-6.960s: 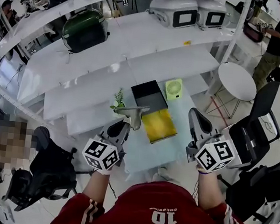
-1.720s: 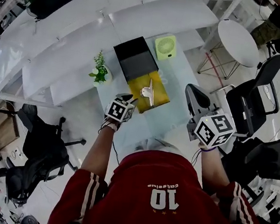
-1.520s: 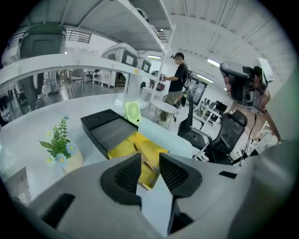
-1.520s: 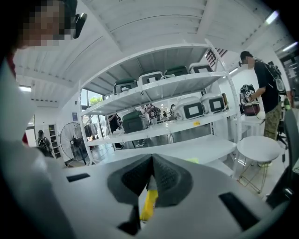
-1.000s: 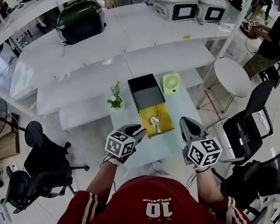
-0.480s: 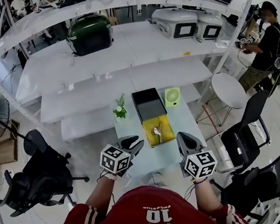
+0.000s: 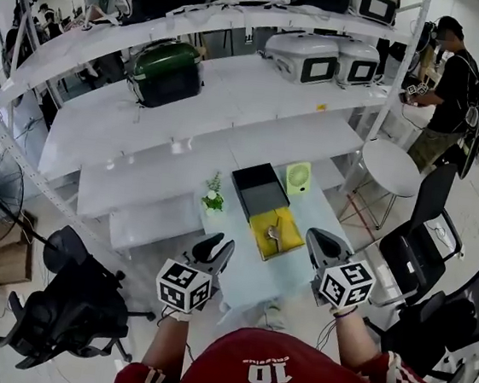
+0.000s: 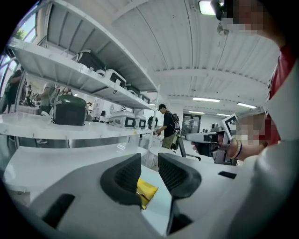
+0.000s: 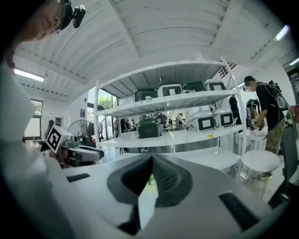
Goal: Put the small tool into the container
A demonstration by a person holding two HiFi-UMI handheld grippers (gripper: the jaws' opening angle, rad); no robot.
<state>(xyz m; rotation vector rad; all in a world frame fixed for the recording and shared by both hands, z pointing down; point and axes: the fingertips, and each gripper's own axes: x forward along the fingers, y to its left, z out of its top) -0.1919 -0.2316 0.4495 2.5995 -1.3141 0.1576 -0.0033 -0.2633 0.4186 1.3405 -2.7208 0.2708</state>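
The small metal tool (image 7: pixel 274 232) lies inside the yellow container (image 7: pixel 285 240) on the little glass table (image 7: pixel 248 269). My left gripper (image 7: pixel 218 247) hovers off the table's near left corner, well short of the container. Its jaws are closing with a gap between them and nothing in it. In the left gripper view the container (image 8: pixel 146 191) shows far beyond that gripper (image 8: pixel 149 161). My right gripper (image 7: pixel 313 235) hangs by the table's near right edge. Its tips (image 9: pixel 152 157) meet, shut and empty.
On the table behind the container stand a black box (image 7: pixel 259 189), a green fan (image 7: pixel 298 177) and a small plant (image 7: pixel 214 199). White shelving (image 7: pixel 188 112) with appliances rises beyond. Black office chairs (image 7: pixel 79 314) (image 7: pixel 418 241) flank me; a round white table (image 7: pixel 395 165) and a person (image 7: pixel 444 89) are at right.
The view has pulled back and up from the table. Both grippers have drawn back toward me, the left one lower and further left. The tool stays in the yellow container.
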